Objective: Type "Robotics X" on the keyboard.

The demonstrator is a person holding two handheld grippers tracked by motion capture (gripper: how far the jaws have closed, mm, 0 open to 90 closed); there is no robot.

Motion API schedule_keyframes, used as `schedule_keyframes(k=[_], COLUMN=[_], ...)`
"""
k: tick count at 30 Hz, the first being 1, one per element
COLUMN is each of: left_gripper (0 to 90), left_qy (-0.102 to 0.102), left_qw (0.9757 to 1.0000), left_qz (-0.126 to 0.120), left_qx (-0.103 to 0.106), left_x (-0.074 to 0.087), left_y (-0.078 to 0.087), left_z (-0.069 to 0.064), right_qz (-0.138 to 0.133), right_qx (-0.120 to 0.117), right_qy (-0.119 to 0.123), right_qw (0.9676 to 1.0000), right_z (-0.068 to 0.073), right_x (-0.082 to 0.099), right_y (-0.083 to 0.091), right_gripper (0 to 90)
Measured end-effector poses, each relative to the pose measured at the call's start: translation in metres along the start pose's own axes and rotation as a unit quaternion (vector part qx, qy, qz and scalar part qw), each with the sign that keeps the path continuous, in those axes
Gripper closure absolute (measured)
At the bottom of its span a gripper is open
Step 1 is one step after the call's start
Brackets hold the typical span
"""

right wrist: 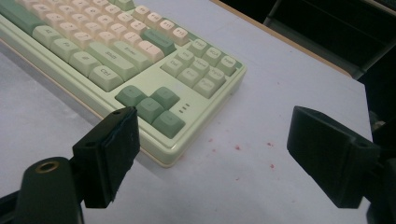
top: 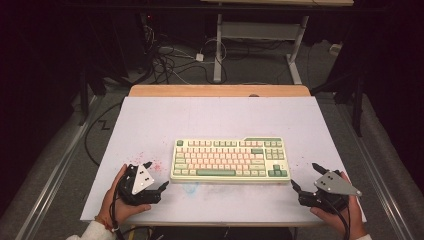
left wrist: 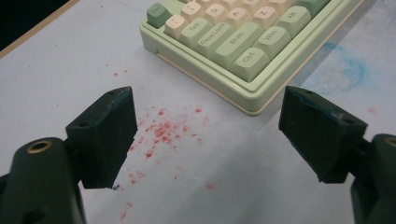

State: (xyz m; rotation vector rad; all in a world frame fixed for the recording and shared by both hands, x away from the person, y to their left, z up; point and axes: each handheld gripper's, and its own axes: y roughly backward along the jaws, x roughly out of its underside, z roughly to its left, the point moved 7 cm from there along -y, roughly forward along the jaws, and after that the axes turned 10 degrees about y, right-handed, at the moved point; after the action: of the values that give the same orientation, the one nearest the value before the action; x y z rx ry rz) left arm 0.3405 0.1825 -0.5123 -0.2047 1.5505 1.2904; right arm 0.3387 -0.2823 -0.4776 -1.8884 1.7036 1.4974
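**2 grippers flank a keyboard, jaws wide**

The white table [top: 150, 120] is mostly bare, which leaves working room all round. The green and cream keyboard [top: 230, 159] lies flat near the middle of it, square to the person, so each short end faces 1 hand. The left gripper [top: 156, 177] sits just off its left end, and the right gripper [top: 306, 176] just off its right end. Both stand released, nothing between the jaws, angled inward at the near corners, I'd judge for a 2-handed pickup. Red specks [left wrist: 161, 130] dot the surface beside the left corner.
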Motion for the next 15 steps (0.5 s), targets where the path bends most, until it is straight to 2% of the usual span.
schedule_keyframes(k=[11,15], left_gripper=[17.8,17.6], left_qy=[-0.002,-0.001], left_qw=[1.0,1.0], left_qz=[0.0,-0.003], left_qx=[0.001,0.0], left_x=[0.0027,0.0029], left_y=[0.0033,0.0054], left_z=[-0.0013,-0.0015], right_qz=[0.0,-0.004], right_qx=[-0.001,-0.004], right_qy=[0.003,0.0], right_qw=[1.0,1.0], right_z=[0.0004,-0.0007], right_x=[-0.0029,-0.0068], right_y=[-0.0001,0.001], right_gripper=[17.4,20.3])
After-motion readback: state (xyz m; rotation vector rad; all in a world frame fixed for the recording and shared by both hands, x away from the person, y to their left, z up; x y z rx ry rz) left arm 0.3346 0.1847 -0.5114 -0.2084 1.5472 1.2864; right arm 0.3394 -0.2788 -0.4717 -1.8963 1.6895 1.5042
